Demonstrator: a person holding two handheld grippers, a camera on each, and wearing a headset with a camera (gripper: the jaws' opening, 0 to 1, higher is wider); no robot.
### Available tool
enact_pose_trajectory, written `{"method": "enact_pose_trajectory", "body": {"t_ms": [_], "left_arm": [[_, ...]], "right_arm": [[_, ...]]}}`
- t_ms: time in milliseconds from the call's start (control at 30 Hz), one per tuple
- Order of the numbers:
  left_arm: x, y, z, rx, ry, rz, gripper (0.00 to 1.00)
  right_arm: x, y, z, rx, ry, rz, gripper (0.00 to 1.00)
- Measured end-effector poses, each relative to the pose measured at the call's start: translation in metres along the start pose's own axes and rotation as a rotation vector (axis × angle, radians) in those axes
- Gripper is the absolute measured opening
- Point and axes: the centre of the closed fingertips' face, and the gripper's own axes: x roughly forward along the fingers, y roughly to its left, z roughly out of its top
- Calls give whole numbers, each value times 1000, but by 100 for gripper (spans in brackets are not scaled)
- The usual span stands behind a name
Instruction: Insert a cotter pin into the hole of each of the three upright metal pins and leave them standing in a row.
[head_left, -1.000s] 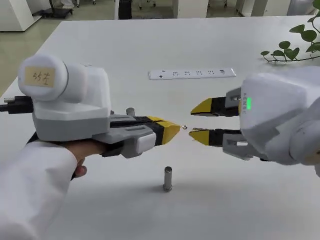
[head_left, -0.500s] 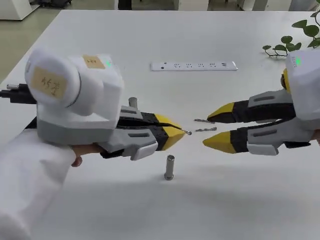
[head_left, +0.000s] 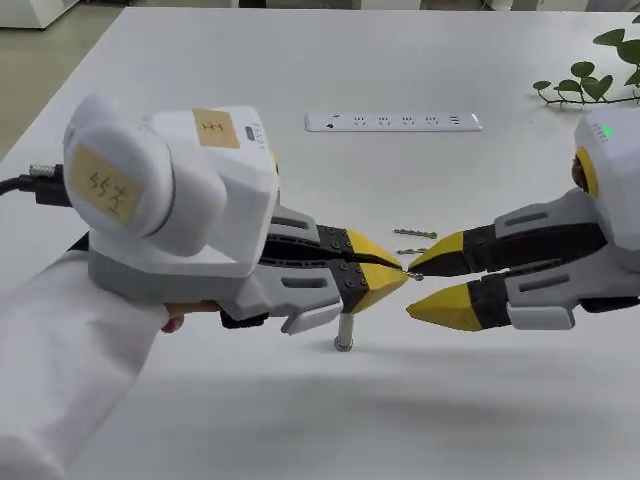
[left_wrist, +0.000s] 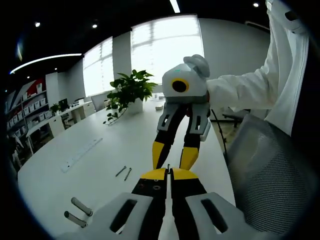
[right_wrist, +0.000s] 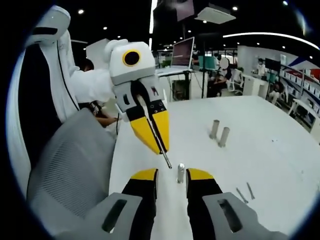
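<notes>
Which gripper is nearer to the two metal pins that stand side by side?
Left. The two metal pins stand just beside the body of the left gripper; the right gripper is farther off, beyond the left one's tips.

My left tool (head_left: 399, 275) and right tool (head_left: 410, 291) are white-bodied, black along the jaws, yellow at the tips. I read the surface (head_left: 300, 70) and strip (head_left: 392, 122) as white, the cotter pin (right_wrist: 165, 160) and upright pin (head_left: 344, 331) as silver-grey, the plant (head_left: 590, 85) green.
</notes>
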Motion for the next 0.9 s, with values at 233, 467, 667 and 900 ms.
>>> {"method": "enact_pose_trajectory", "body": {"t_ms": [233,467,667,900], "left_arm": [[2,-5,-2,10,3,-21,0],[2,-4,-6,9,12,-17,0],[-1,-5,-11,24,31,-25,0],[-1,-8,-17,8,48,-39,0]], "right_arm": [[2,6,2,8,-20,19,7],[2,10,3,-16,-26,23,0],[0,12,8,-27,-45,38,0],[0,16,7,-32,-36,53,0]]}}
